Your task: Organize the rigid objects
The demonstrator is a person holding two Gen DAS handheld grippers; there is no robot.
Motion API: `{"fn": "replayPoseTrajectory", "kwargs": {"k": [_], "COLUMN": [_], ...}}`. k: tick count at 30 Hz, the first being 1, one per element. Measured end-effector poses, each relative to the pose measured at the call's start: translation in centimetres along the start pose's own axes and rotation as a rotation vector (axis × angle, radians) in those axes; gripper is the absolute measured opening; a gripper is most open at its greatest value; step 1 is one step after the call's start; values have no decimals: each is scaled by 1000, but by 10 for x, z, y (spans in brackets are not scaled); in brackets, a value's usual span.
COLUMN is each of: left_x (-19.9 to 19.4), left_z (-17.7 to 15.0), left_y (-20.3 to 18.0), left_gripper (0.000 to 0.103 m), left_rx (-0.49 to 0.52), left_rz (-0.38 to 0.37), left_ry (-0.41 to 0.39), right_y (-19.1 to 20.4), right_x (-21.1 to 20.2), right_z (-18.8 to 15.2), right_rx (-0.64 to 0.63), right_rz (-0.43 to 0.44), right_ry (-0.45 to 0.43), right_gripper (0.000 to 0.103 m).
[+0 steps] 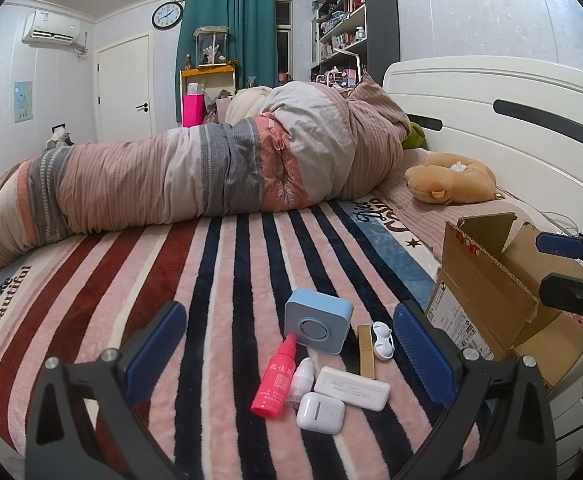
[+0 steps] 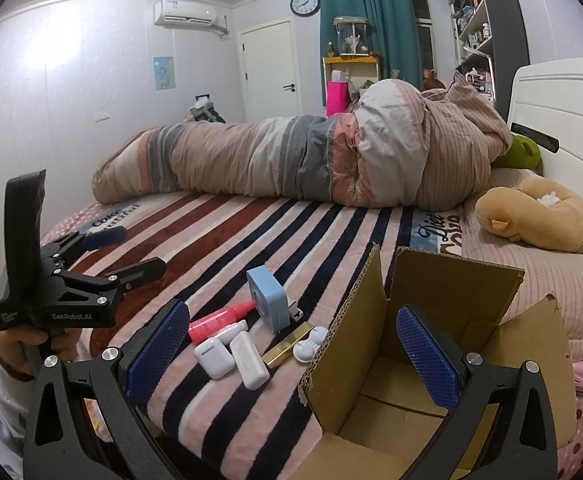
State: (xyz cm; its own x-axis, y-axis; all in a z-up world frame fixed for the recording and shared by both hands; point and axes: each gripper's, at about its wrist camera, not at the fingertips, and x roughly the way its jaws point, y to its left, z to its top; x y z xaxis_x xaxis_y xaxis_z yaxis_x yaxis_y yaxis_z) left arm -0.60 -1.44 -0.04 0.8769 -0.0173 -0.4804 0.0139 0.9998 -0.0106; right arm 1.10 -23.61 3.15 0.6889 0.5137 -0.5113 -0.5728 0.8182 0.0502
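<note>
Red bottle [image 1: 273, 378], pale-blue cube [image 1: 317, 320], white case [image 1: 320, 413], brown box [image 1: 487, 292], striped pink-navy blanket [image 1: 131, 280]

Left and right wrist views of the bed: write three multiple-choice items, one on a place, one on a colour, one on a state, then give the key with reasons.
1. Where does the cardboard box stand relative to the cluster of small items?
A. Left of it
B. Right of it
C. On top of it

2. What colour is the square speaker?
A. Light blue
B. Green
C. Black

3. What state is the left gripper in?
A. Shut on the red bottle
B. Shut on nothing
C. Open, holding nothing

Key: 1 B, the box sits right of the items in both views. 2 A, its casing is pale blue. 3 C, its fingers are spread wide around the red bottle and white earbud case, touching neither.
</note>
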Motion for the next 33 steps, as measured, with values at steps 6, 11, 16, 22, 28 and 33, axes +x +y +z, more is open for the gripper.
{"fn": "replayPoseTrajectory", "kwargs": {"k": [6, 11, 16, 22, 28, 33], "left_x": [-2, -2, -8, -7, 7, 28], "left_z": [0, 0, -3, -12, -32, -52], "left_y": [-1, -1, 9, 62, 109, 137], "left_gripper": [103, 103, 103, 103, 102, 102], "left_rx": [1, 0, -15, -50, -53, -70], "left_rz": [0, 1, 2, 10, -19, -58], "left_ry": [3, 2, 1, 35, 92, 148], "right_y": [1, 2, 9, 47, 93, 97], "right_x": [0, 3, 3, 15, 81, 155], "right_z": [0, 1, 4, 22, 23, -9], "right_rx": [2, 5, -5, -41, -40, 61], "right_rz": [2, 2, -11, 44, 149, 202], "right_ry": [3, 12, 31, 23, 188, 399], "right_gripper": [103, 103, 103, 90, 71, 65]}}
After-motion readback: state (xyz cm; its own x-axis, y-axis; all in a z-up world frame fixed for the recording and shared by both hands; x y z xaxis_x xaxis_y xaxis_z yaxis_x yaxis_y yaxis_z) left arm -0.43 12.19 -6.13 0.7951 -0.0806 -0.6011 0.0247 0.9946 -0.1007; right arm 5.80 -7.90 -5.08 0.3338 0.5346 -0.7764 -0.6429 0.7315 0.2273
